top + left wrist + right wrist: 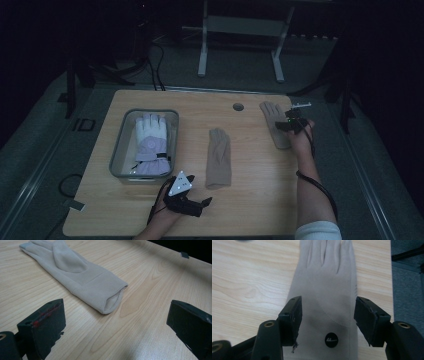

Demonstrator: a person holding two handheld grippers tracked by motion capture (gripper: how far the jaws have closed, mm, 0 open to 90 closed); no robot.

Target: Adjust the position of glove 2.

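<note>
Two beige gloves lie flat on the wooden table. One beige glove [219,157] [75,272] is in the middle, its open cuff toward me. My left gripper [202,202] [117,322] rests low near the front edge, open, just short of that cuff, with nothing between its jaws. The other beige glove [274,122] [328,290] lies at the far right, fingers pointing away, a round black logo [331,340] near its cuff. Over its palm, my right gripper [292,120] [328,312] stands open, one jaw on each side of the glove, pads apart from the fabric.
A grey bin [120,145] at the left of the table holds a white padded glove [151,145]. A round cable hole [238,106] sits near the far edge. The table's right edge [390,277] runs close beside the right glove. Cables trail on the floor behind.
</note>
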